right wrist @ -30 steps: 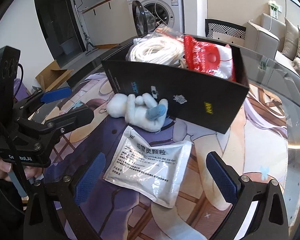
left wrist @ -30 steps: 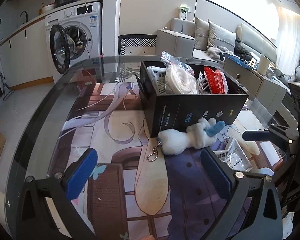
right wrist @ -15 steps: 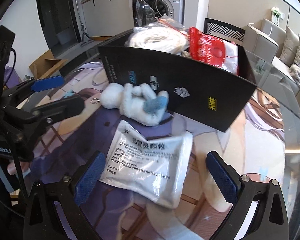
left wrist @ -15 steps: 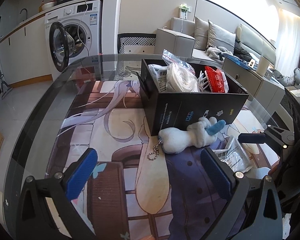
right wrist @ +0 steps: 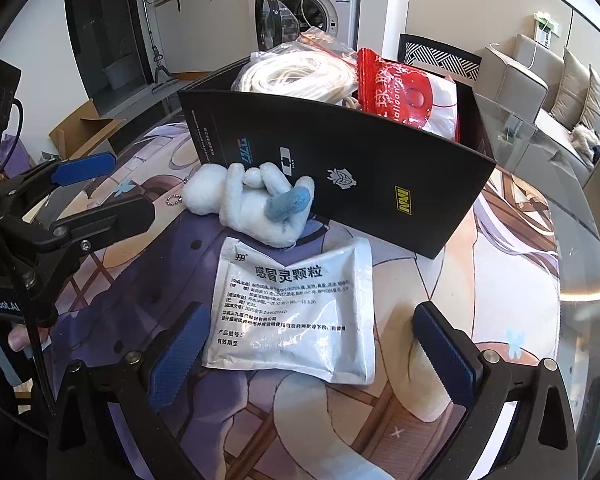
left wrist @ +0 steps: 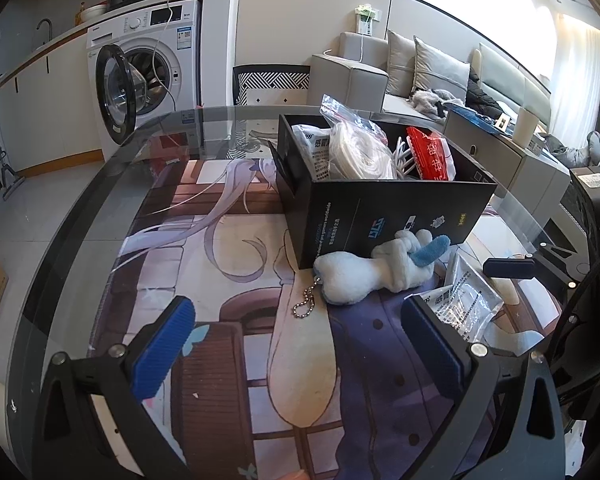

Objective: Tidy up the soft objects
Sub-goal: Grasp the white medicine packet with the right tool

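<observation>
One plush toy (right wrist: pixel 256 204), one sachet (right wrist: pixel 296 308) outside box (right wrist: pixel 360 168)

The sachet (right wrist: pixel 296 312) between the right tongs' fingers read "999" and "感冒灵颗粒". The box (right wrist: pixel 340 168) past it had a yellow "NAVI" logo. The red bag (right wrist: pixel 396 88) inside said "balloon".
</observation>
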`<action>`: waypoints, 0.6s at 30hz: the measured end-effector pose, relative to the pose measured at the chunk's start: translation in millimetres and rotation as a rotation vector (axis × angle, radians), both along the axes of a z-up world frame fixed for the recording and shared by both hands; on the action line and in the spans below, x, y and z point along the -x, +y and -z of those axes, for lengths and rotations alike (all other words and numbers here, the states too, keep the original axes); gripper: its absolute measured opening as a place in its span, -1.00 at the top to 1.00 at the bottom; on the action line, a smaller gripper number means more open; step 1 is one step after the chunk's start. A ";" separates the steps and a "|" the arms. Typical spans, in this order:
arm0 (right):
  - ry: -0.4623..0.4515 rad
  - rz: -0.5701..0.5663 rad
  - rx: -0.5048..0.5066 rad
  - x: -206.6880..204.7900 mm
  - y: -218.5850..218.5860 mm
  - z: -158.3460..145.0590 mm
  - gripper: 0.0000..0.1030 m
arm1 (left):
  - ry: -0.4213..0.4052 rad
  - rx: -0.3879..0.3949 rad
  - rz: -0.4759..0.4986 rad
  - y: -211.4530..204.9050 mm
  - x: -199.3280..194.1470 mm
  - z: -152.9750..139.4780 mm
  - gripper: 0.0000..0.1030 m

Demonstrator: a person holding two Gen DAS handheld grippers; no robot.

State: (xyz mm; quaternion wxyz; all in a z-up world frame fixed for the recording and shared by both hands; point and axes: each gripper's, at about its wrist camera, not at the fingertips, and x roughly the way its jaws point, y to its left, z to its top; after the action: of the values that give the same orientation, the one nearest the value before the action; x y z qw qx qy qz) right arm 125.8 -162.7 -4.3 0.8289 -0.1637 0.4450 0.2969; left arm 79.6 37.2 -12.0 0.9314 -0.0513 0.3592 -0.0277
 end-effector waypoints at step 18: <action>-0.007 -0.103 -0.032 11.0 -6.2 -9.1 0.02 | 0.003 0.000 0.004 -1.1 -0.9 1.3 -1.00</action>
State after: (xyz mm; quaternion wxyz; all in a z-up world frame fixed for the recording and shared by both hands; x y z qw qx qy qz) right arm 114.8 -168.9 4.8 0.8166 -0.1740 0.4283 0.3455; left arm 80.4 36.1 -13.3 0.9309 -0.0505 0.3606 -0.0297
